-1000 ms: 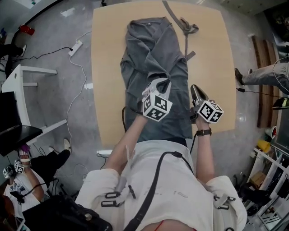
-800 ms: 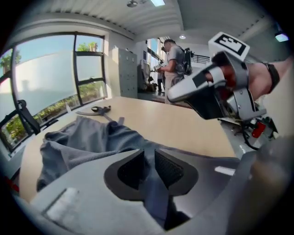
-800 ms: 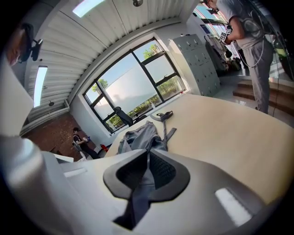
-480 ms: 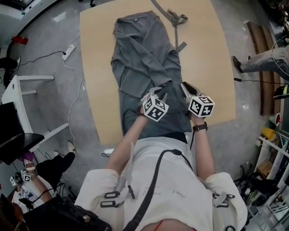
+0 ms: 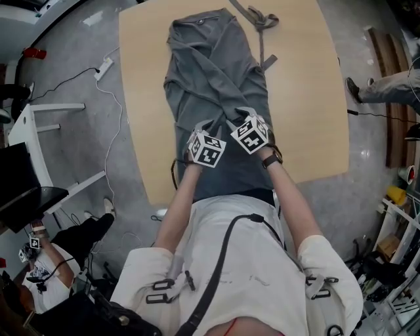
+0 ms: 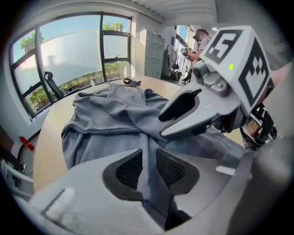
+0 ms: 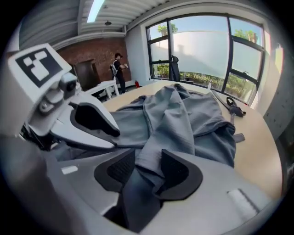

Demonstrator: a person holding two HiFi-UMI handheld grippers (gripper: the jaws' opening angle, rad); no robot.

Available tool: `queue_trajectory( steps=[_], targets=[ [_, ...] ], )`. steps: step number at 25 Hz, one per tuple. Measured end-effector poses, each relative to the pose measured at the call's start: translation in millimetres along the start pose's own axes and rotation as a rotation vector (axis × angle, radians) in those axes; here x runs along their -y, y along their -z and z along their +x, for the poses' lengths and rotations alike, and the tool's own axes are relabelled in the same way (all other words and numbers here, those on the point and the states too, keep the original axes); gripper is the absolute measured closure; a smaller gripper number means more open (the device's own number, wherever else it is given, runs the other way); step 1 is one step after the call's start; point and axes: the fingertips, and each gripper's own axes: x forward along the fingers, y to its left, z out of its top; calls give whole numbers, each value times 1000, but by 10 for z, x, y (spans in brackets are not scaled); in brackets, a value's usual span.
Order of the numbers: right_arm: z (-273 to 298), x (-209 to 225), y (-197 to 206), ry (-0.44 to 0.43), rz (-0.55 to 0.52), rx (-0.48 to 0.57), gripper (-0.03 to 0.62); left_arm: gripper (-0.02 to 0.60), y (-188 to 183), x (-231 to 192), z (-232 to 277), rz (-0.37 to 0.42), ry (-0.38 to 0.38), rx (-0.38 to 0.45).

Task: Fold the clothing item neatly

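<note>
The left gripper (image 6: 148, 167) and right gripper (image 7: 148, 172) sit side by side over the middle of the grey garment (image 5: 216, 72). Their jaws have just opened and stand loosely apart, each with a ridge of cloth between. The garment lies lengthwise on the table (image 5: 308, 98). Its near end is hidden by the person's arms, and its strap (image 5: 262, 18) is cut off at the far end.

Overhead, two low close-ups — shared garment (image 5: 216, 79)

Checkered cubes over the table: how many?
2. The left cube sits on the left claw, the right cube on the right claw, side by side over the grey garment. Both claws have just been opening, cloth between them.
</note>
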Motion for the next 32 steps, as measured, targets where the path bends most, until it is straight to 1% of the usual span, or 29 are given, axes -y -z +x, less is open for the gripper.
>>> queue_trajectory(
  steps=[1,2,3,4,8,11,13,15,17,19,21,22,24,25,28,30,32],
  targets=[
    [85,0,39,21,-26,-21,429,480,35,-30,-14,-20,-2,-2],
    [124,24,63,47,-43,-25,483,480,56,-46,-28,-40,-2,-2],
    [111,59,60,66,-43,-13,565,480,65,-57,-41,-54,-2,-1],
    [53,93,27,70,-22,13,577,480,63,-72,-53,-64,-5,2],
    [-324,266,-224,41,101,145,577,480,26,-175,-67,-101,-13,19],
    [-574,477,-353,29,220,227,577,480,-51,-112,-19,-102,17,32],
    [-722,670,-374,45,298,264,577,480,-153,7,34,-90,43,44],
    [-825,904,-337,83,348,283,577,480,-264,147,101,-72,65,52],
    [-882,1129,-264,111,393,292,576,480,-364,291,174,-49,84,54],
    [-887,1316,-186,121,430,292,574,479,-454,401,240,-21,93,54],
    [-821,1469,-59,135,444,262,564,480,-540,477,305,7,90,54],
    [-770,1535,33,148,443,234,549,479,-576,511,340,20,87,53],
    [-681,1640,231,176,443,183,498,479,-636,578,410,51,79,45],
    [-662,1673,311,183,450,171,479,479,-664,609,443,66,75,41],
    [-688,1692,400,171,478,193,477,479,-766,662,542,87,52,38],
    [-686,1668,384,157,470,210,480,477,-848,671,631,81,40,45],
    [-643,1664,372,166,451,205,455,477,-900,680,728,69,34,39]
  ],
)
